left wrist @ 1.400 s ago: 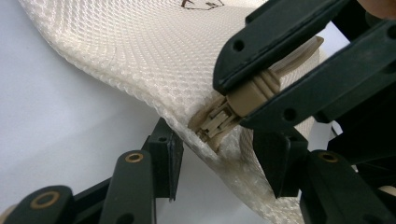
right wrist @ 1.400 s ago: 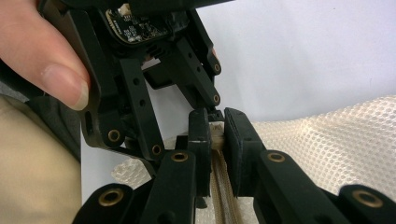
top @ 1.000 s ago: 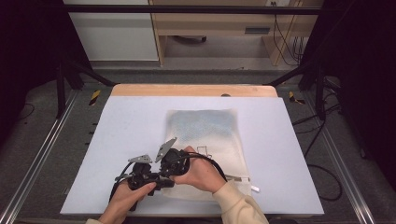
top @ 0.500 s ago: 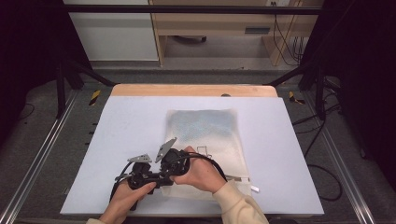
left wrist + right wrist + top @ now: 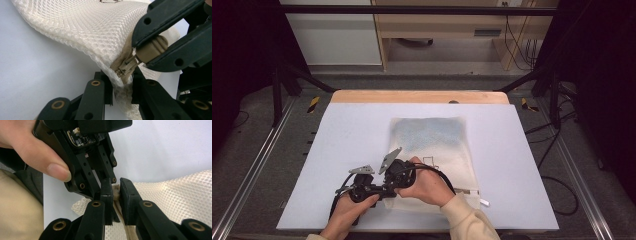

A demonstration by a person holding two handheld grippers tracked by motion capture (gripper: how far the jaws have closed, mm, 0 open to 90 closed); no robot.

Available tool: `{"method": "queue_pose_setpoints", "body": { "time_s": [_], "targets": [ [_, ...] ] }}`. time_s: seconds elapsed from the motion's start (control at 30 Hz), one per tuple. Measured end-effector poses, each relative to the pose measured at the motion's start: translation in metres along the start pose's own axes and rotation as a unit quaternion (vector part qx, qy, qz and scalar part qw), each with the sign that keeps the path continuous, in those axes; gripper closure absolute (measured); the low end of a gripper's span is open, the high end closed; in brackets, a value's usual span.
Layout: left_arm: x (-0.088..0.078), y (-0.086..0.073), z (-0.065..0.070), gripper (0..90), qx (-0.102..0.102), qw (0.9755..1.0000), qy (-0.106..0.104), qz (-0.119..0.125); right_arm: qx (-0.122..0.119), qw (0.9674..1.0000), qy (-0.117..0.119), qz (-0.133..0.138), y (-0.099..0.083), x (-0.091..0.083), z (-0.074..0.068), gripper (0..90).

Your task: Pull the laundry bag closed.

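A cream mesh bag (image 5: 432, 145) lies flat on the white table (image 5: 352, 130). Both grippers meet at its near left corner. My left gripper (image 5: 122, 78) is shut on the bag's corner fabric just below the zipper slider (image 5: 125, 68); its jaws have just been closing on that mesh. My right gripper (image 5: 116, 191) is shut on the beige zipper pull tab (image 5: 152, 48), right beside the left jaws. From above, the left gripper (image 5: 384, 192) sits in the left hand and the right gripper (image 5: 399, 175) in the right hand. The zipper (image 5: 130, 232) runs back under the right jaws.
The table's far wooden edge (image 5: 419, 96) lies beyond the bag. Metal rails (image 5: 257, 165) flank the table, and cables (image 5: 557, 185) trail on the floor at the right. A white tag (image 5: 482, 202) pokes out at the bag's near right corner.
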State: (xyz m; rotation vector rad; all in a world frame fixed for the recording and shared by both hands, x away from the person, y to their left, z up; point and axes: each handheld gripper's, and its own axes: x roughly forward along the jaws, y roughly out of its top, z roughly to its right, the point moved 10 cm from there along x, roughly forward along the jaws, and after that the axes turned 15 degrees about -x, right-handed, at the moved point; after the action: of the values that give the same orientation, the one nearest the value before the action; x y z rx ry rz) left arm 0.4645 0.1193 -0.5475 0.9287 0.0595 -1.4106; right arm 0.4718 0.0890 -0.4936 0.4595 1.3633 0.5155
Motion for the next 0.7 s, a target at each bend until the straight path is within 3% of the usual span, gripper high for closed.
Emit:
{"method": "queue_pose_setpoints", "body": {
  "time_s": [0.7],
  "targets": [
    [-0.0034, 0.0017, -0.0008, 82.3, 0.009, 1.0, 0.0, -0.002, -0.012, 0.9999, 0.002, -0.009, -0.0099, 0.0008, -0.0003, 81.9]
  ]
}}
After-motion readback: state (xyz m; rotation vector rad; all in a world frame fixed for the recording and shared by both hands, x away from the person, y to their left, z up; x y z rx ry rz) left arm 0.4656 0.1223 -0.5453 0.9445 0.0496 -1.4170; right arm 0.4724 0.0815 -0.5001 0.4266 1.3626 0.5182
